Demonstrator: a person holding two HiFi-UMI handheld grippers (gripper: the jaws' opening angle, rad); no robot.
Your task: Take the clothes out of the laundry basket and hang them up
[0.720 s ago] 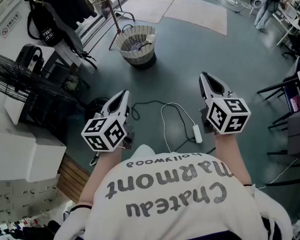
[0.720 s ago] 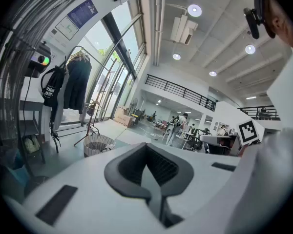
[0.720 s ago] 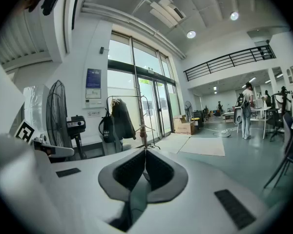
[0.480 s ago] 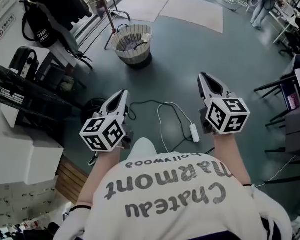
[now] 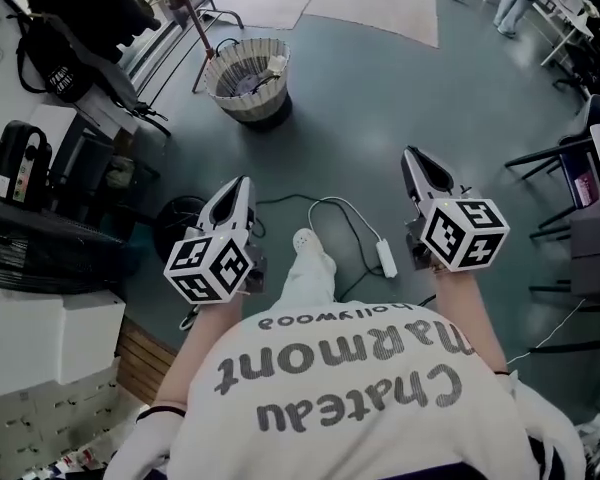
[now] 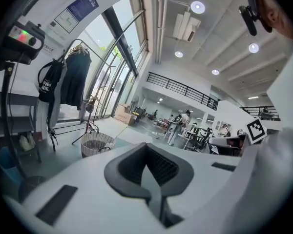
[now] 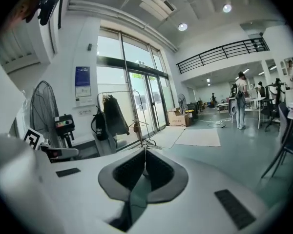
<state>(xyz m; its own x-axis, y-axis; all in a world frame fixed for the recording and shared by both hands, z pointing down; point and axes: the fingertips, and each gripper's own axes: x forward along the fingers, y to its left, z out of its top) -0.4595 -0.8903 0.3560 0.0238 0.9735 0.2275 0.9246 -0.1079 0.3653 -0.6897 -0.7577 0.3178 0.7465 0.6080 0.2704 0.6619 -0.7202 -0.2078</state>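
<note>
Both tools are out in front of the person, and both are empty. The left tool [image 5: 240, 185] has its jaws pressed fully together in its own view [image 6: 147, 146], with nothing between the pads. The right tool [image 5: 411, 156] looks the same, clamped tight on nothing [image 7: 145, 151]. They sit side by side, well apart, above the grey-green floor [image 5: 380, 108], each tipped slightly downward.

Ahead and to the left is the laundry basket [image 5: 242, 105], a pale woven tub standing upright on the floor, well beyond the left tool's tip. The clothes [image 5: 250, 80] lie inside it as a dark bundle, with something light draped at the far rim. The left gripper view catches the basket too [image 6: 96, 144], low and left of the closed jaws.

Just beyond the basket is the clothes rail [image 5: 194, 16], with a dark garment [image 6: 76, 77] and a black bag [image 6: 51, 82] hanging from it near the windows. The right gripper view shows that garment as well [image 7: 115, 115].

On the floor between the tools, a white cable [image 5: 348, 220] loops to an adapter [image 5: 387, 259], and the person's shoe [image 5: 304, 243] is just beside it. Pale mats [image 5: 375, 6] lie farther back.
</note>
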